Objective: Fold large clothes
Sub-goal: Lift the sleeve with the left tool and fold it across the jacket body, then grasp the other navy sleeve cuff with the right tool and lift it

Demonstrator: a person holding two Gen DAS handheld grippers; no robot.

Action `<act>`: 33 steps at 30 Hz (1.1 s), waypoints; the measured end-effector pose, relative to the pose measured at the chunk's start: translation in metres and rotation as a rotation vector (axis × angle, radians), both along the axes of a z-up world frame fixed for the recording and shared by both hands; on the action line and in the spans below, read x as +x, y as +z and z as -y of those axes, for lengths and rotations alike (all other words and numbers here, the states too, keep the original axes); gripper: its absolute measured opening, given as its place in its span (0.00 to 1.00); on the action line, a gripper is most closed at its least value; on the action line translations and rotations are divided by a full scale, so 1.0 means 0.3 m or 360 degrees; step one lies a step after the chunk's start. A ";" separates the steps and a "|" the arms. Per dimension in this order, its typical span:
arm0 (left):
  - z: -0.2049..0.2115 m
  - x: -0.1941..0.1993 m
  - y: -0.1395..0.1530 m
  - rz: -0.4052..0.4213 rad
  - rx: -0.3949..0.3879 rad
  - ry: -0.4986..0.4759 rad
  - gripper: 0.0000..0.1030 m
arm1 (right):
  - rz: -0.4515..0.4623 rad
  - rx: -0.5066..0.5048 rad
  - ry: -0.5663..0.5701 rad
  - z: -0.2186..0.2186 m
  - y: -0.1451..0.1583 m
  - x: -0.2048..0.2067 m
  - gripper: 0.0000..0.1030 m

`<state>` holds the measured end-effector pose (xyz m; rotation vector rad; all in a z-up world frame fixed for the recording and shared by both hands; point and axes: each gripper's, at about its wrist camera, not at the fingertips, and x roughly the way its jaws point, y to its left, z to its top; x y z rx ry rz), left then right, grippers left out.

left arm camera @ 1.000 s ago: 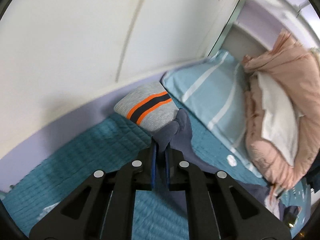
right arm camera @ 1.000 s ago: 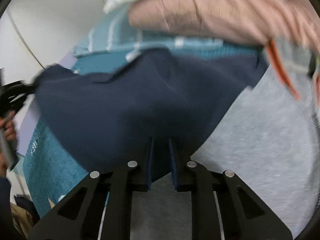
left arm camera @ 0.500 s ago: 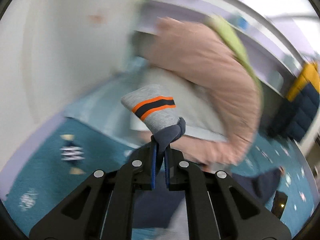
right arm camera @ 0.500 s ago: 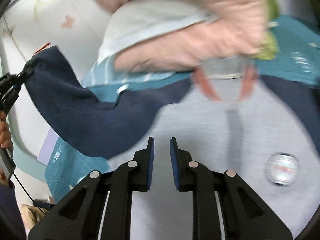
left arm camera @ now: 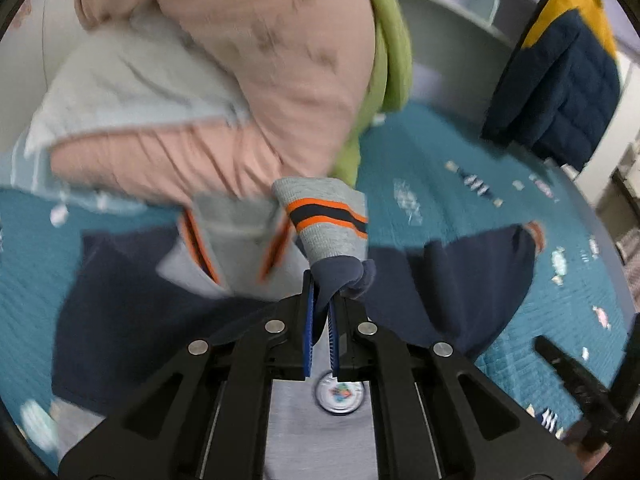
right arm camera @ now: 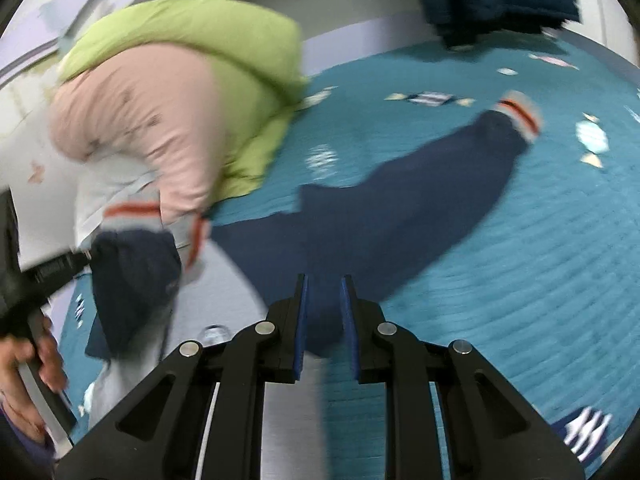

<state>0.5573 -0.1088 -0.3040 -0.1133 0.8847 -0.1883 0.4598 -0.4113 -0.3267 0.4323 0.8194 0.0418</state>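
Observation:
A grey and navy sweatshirt [left arm camera: 312, 432] lies spread on the teal bed cover [left arm camera: 460, 184]. My left gripper [left arm camera: 322, 304] is shut on its left navy sleeve [left arm camera: 340, 276], just behind the grey cuff with orange and navy stripes [left arm camera: 328, 220], and holds it up over the sweatshirt body. That held sleeve also shows in the right wrist view [right arm camera: 132, 272]. My right gripper [right arm camera: 323, 292] is open and empty, low over the sweatshirt near the root of the other navy sleeve [right arm camera: 420, 208], which lies stretched out on the cover toward its striped cuff [right arm camera: 520, 114].
A pile of pink [left arm camera: 256, 80] and green bedding [right arm camera: 208, 44] sits at the head of the bed behind the collar. A navy and yellow quilted jacket [left arm camera: 560, 80] hangs at the far right. A round badge [left arm camera: 340, 394] marks the sweatshirt's grey front.
My left gripper swung the held sleeve from near the wall round over the sweatshirt body. My right gripper let go of the navy cloth, opened and turned toward the other sleeve.

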 end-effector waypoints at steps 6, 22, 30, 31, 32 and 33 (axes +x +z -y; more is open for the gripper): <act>0.168 -0.044 -0.194 -0.0101 0.0125 -0.0006 0.06 | -0.0014 0.0009 -0.0076 0.157 -0.044 0.008 0.17; 0.185 -0.104 -0.209 -0.0087 -0.0138 -0.0269 0.10 | -0.0018 0.0075 -0.0265 0.366 -0.074 0.028 0.35; 0.157 -0.154 -0.116 0.0184 -0.0165 -0.0336 0.91 | -0.0072 0.0211 -0.0376 0.478 -0.124 0.075 0.39; 0.172 -0.166 -0.101 0.0251 -0.0107 -0.0378 0.91 | -0.0071 0.0216 -0.0389 0.489 -0.125 0.079 0.39; 0.186 -0.164 -0.095 0.0262 -0.0065 -0.0401 0.91 | -0.0075 0.0217 -0.0397 0.497 -0.127 0.086 0.39; 0.189 -0.157 -0.095 0.0246 -0.0076 -0.0408 0.91 | -0.0079 0.0229 -0.0406 0.508 -0.132 0.094 0.39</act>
